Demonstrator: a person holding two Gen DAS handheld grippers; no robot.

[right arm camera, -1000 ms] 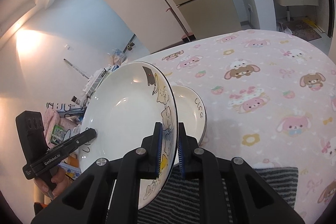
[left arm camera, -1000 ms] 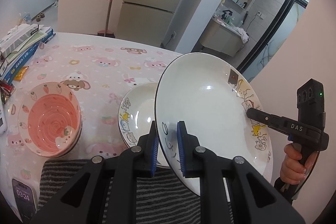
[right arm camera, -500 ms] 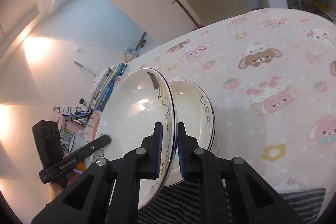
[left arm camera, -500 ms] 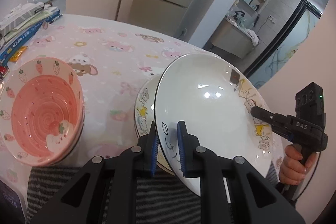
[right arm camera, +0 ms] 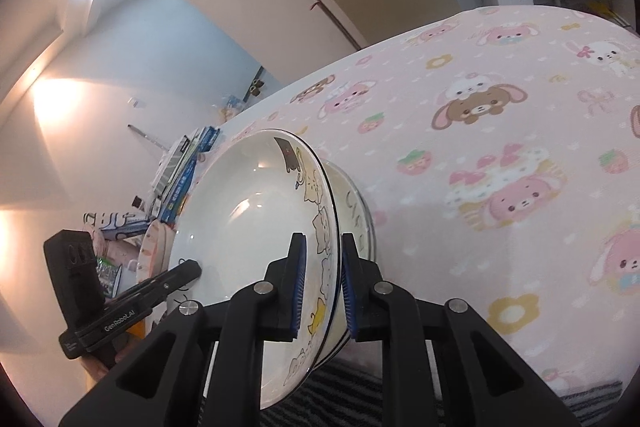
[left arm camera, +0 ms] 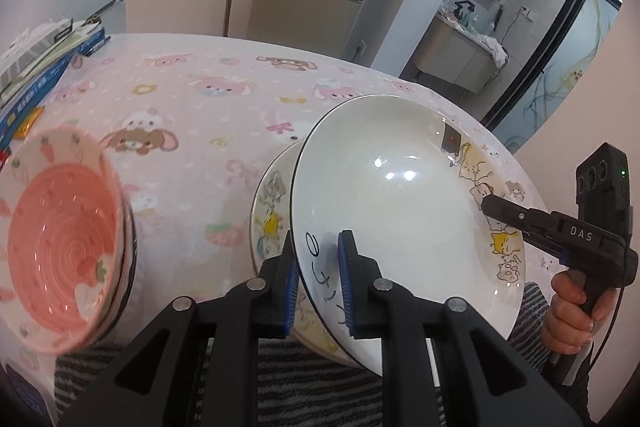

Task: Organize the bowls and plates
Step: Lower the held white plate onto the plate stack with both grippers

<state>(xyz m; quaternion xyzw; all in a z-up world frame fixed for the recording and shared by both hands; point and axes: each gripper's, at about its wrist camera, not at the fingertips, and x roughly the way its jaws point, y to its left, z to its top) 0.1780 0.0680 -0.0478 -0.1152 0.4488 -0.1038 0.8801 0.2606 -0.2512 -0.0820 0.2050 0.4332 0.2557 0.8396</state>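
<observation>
carefully now: cat plate [left arm camera: 400, 211] pinched at opposite rims by left gripper [left arm camera: 318, 281] and right gripper [right arm camera: 323, 285], right jaws just easing; plate tilted over second plate [left arm camera: 270, 211] near table's [left arm camera: 208, 107] front edge. level, lower, nest, then let go.

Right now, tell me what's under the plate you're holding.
A second white plate with cartoon print lies under the held plate, on the pink tablecloth. Only its left edge shows. Its middle is covered, so whether the two touch is unclear.

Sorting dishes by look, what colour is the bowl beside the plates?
Pink inside, with strawberries on its pale rim: the bowl shows best in the left wrist view.
</observation>
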